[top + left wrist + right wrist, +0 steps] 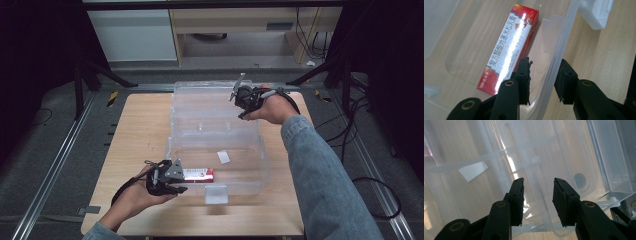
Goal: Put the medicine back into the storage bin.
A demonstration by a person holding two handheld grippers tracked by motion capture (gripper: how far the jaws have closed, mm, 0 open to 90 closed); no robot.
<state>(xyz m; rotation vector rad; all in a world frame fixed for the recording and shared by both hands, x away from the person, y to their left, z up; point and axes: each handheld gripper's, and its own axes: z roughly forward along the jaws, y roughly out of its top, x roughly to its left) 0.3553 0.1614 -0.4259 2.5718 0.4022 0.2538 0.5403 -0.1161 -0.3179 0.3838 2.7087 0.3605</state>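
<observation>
- Clear plastic storage box (250, 165) sits mid-bench, its hinged lid (210, 107) raised at 12 o'clock; inside lies a red-and-white carton (510, 47) toward 8 o'clock.
- Left gripper (544, 81) fingers stand apart, straddling the box wall.
- Right gripper (537, 200) fingers, apart, straddle the lid edge; a square, firm grip would help.

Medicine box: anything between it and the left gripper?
Not quite. The left gripper is open, straddling the clear bin's near wall: one jaw inside beside the red-and-white medicine box, one outside. The inner jaw has a clear path.
</observation>
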